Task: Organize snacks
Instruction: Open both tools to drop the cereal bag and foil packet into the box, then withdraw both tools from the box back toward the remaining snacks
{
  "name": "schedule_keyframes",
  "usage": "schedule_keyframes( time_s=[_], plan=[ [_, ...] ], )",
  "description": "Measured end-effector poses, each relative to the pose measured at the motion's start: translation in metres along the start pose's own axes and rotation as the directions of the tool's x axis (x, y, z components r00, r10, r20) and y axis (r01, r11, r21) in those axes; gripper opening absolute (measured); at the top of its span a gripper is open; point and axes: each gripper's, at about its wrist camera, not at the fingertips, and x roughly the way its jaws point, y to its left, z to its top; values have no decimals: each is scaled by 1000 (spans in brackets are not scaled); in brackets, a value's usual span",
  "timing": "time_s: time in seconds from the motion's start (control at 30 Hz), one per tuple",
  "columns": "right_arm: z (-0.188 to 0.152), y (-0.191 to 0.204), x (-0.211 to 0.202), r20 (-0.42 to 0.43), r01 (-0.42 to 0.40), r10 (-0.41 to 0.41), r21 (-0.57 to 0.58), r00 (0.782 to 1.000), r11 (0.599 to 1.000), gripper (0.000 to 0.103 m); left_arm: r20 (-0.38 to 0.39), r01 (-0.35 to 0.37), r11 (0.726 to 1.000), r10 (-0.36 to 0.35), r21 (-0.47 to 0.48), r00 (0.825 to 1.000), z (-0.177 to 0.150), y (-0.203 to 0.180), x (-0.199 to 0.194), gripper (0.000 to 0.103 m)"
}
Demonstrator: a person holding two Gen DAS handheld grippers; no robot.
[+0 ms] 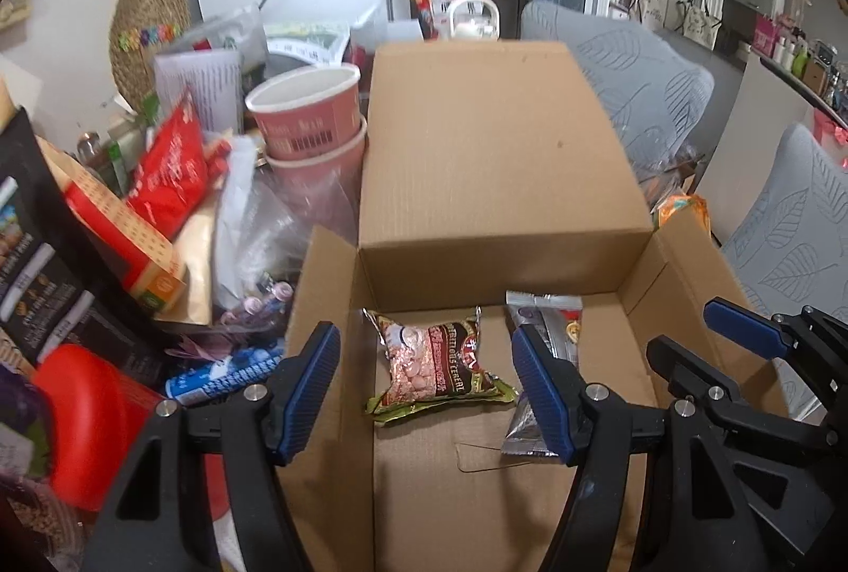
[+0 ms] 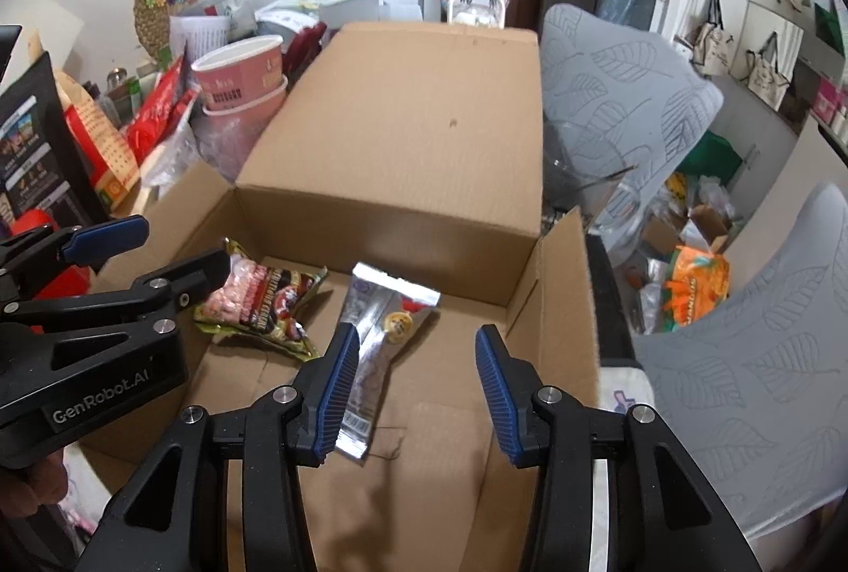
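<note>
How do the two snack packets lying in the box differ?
The cereal packet is squat, green-edged with a pink and brown print; the silver packet is long, narrow and foil-coloured. The cereal packet lies toward the box's left, the silver packet to its right. Both rest flat on the cardboard box floor, ungripped.

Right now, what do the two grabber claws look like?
Both are black plastic frames with silver screws. Each finger ends in a blue ribbed pad. The left gripper carries white "GenRobot.AI" lettering on its side, seen from the right wrist. The right gripper matches. No cables show.
</note>
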Motion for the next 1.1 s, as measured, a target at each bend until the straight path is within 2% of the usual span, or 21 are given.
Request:
schedule_keyframes(
  time_s=[0.27,0.53,0.63,0.8,0.97,1.1],
  plan=[
    [5,7,-46,84,2,-1,-9,997,1000,45,91,4,1000,-4,3,996,6,-1,-50,67],
    [6,13,-96,176,4,-1,-16,984,1000,46,187,4,1000,-5,7,982,7,0,-104,67],
    [3,14,-115,210,3,1,-20,978,1000,51,220,5,1000,-7,9,976,4,1,-123,67],
    [-4,15,-146,259,-5,11,-22,966,1000,54,264,12,1000,-14,11,964,-4,3,-153,67],
    [-16,17,-174,308,-11,17,-22,951,1000,67,306,8,1000,-14,19,952,-17,3,-180,67],
    [-27,20,-196,342,-5,14,-28,940,1000,72,323,28,999,-37,33,946,-32,3,-200,67]
  ],
)
